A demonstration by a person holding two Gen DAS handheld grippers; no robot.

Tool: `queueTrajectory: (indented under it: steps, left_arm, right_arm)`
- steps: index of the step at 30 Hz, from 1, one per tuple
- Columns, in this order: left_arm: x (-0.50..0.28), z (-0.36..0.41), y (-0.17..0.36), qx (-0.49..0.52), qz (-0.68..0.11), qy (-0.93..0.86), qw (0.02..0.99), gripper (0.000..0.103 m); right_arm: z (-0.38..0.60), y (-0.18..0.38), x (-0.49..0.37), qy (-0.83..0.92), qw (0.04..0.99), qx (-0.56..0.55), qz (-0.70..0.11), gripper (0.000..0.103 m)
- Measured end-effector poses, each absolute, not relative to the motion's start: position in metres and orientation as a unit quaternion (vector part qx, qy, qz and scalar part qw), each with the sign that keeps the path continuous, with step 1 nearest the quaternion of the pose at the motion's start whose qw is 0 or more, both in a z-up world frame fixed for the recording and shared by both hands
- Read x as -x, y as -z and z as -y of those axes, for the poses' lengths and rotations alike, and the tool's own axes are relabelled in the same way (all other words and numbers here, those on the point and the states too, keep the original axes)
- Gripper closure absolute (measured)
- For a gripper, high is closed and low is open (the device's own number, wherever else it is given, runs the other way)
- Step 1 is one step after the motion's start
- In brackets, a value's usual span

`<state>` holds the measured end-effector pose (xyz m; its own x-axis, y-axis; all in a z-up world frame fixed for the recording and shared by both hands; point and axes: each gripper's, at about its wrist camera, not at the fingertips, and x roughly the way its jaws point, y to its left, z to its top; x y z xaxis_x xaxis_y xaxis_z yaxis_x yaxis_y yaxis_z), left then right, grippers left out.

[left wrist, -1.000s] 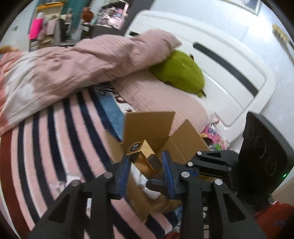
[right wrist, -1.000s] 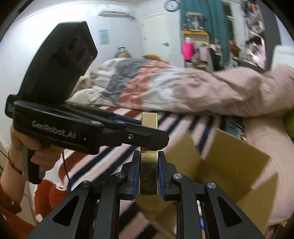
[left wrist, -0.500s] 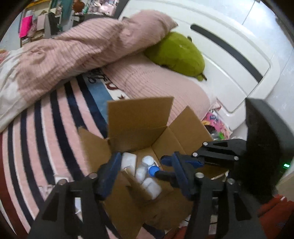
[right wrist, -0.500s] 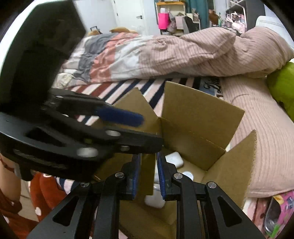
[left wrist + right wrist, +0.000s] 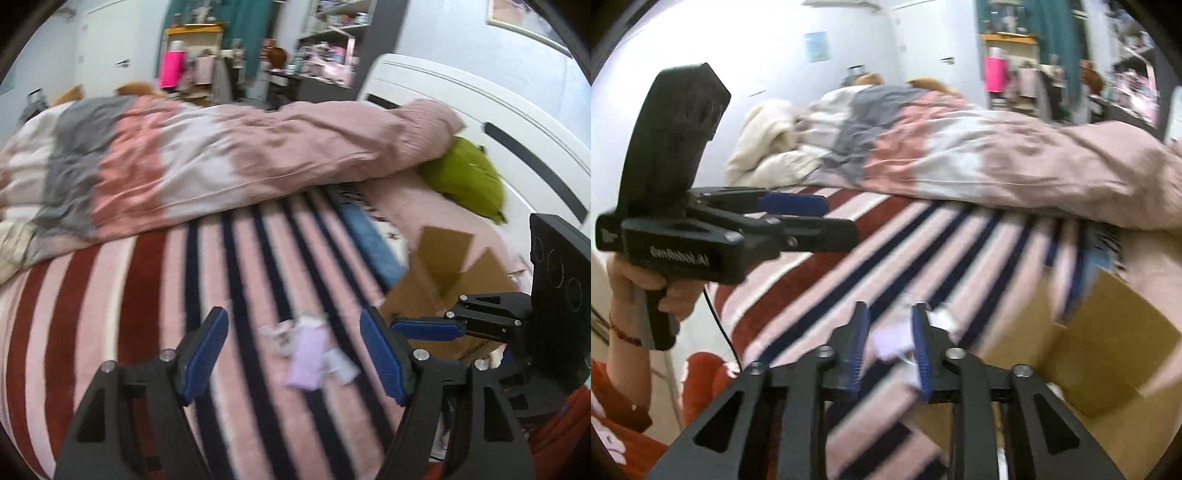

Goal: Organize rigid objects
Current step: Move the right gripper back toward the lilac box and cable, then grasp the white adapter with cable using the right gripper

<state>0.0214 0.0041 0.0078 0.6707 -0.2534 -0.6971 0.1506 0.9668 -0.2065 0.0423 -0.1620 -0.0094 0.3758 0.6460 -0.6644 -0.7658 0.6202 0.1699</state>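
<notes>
Both grippers are seen empty: left gripper (image 5: 295,347) spread wide, right gripper (image 5: 888,343) partly parted. A lilac packet (image 5: 308,356) and small white items remain unpacked on the striped bed (image 5: 155,295), beside the cardboard box (image 5: 1108,354).

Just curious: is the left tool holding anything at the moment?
No: the left tool is wide open, with only striped bedding visible between its blue pads.

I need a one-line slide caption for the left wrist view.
Open left gripper hovers over small lilac items on the striped blanket, cardboard box at right.
</notes>
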Motion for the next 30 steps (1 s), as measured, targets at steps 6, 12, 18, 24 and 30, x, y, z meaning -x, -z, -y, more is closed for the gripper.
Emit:
queueTrajectory:
  steps: [6, 12, 18, 24, 30]
  left_arm:
    - [-0.015, -0.040, 0.038, 0.088, -0.413, 0.087, 0.902, 0.031]
    - [-0.018, -0.052, 0.068, 0.101, -0.430, 0.082, 0.893, 0.031]
    - [-0.021, -0.060, 0.080, 0.106, -0.435, 0.081, 0.890, 0.031]
    - [-0.020, -0.068, 0.082, 0.120, -0.429, 0.077, 0.892, 0.031]
    - [-0.017, -0.070, 0.088, 0.120, -0.435, 0.074, 0.889, 0.031]
  right_arm:
    - [0.105, 0.062, -0.049, -0.418, 0.805, 0.116, -0.405, 0.075]
    - [0.077, 0.092, -0.043, -0.374, 0.821, 0.201, -0.383, 0.071]
    - [0.076, 0.098, -0.041, -0.352, 0.834, 0.222, -0.361, 0.070]
    - [0.075, 0.101, -0.047, -0.358, 0.828, 0.204, -0.379, 0.064]
    - [0.104, 0.131, -0.070, -0.264, 0.841, 0.183, -0.435, 0.064]
